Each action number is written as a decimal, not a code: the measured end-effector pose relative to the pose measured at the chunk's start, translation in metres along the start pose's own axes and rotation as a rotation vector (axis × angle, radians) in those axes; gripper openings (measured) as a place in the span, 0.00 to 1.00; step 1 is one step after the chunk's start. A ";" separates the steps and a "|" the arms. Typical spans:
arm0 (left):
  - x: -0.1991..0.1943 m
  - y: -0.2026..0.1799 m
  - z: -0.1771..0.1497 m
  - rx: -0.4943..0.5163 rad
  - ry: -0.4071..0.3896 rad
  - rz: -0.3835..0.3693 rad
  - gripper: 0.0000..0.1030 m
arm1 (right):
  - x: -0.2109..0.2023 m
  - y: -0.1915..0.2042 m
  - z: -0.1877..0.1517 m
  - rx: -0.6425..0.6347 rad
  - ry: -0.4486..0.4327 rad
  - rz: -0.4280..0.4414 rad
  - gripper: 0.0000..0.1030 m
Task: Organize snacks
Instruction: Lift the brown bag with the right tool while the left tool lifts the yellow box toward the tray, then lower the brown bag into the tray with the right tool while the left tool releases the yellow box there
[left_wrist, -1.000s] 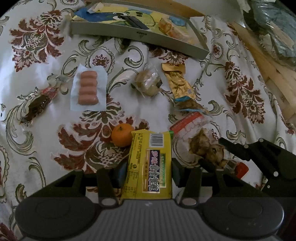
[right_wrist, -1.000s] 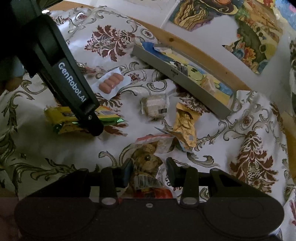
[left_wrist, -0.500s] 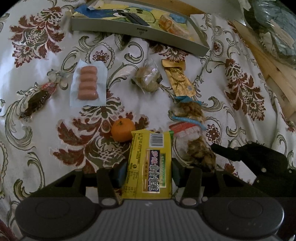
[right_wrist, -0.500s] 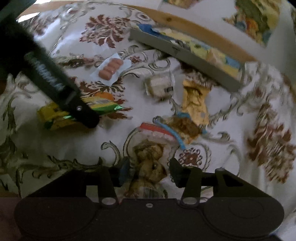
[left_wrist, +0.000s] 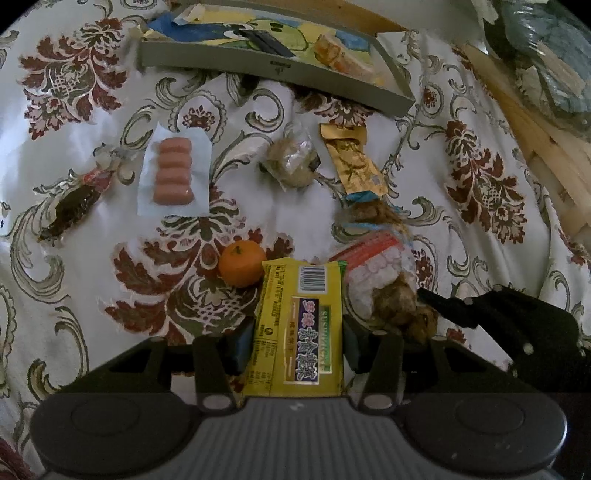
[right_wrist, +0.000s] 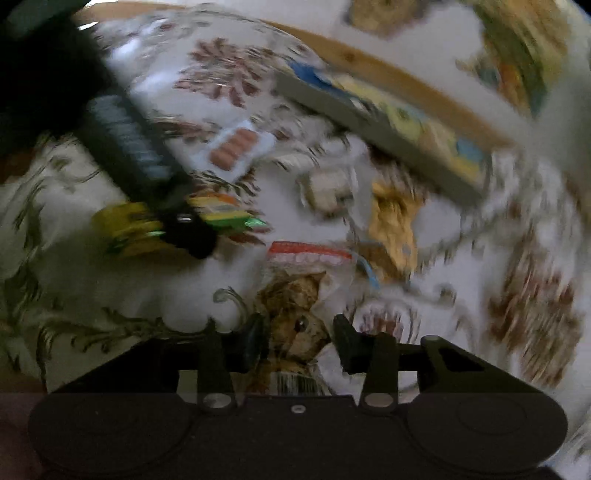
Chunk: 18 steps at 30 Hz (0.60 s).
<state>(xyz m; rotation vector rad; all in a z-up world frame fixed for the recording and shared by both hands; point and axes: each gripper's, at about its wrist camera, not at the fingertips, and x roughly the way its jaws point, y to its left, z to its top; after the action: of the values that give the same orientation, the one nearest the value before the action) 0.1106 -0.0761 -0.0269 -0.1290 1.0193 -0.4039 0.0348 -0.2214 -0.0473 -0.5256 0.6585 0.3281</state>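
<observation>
Yellow foil fills the gap between our left gripper's (left_wrist: 295, 345) fingers: the yellow snack packet (left_wrist: 298, 328) lies with its long axis running straight ahead along them, barcode end away from us. The pads press its two long edges, so we read this as a pinch on the packet, which sits low over the floral cloth (left_wrist: 74, 258). A small orange (left_wrist: 242, 264) touches the packet's far left corner.

Our right gripper (right_wrist: 297, 341) is closed partway around a clear bag of brown snacks (right_wrist: 295, 306). The bag's red-printed top points forward and its barcode end tucks under the gripper body. That view is smeared, so we cannot tell whether the pads squeeze the bag firmly or only flank it. In the left wrist view the same bag lies just right of the yellow packet.

What the coming move turns on, as we judge it, is the grey tray (left_wrist: 273, 70), which lies straight ahead at the far side of the cloth, well apart from both grippers, its long side across our line of reach. Neither hand looks clearly nearer. Between us and it lie a sausage pack (left_wrist: 173, 171), a wrapped bun (left_wrist: 291, 164) and a gold sachet (left_wrist: 354, 162).
</observation>
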 end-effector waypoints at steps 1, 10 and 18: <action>-0.001 0.000 0.001 -0.001 -0.005 0.000 0.51 | -0.004 0.004 0.002 -0.034 -0.019 -0.013 0.41; -0.014 0.005 0.022 -0.002 -0.069 0.012 0.51 | -0.009 -0.009 0.027 -0.090 -0.096 -0.080 0.41; -0.016 0.007 0.087 0.024 -0.182 0.044 0.51 | 0.004 -0.066 0.071 -0.094 -0.191 -0.090 0.42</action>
<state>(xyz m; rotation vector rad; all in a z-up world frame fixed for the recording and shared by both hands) 0.1789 -0.0704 0.0288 -0.1195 0.8368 -0.3573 0.1020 -0.2354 0.0213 -0.6033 0.4346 0.3210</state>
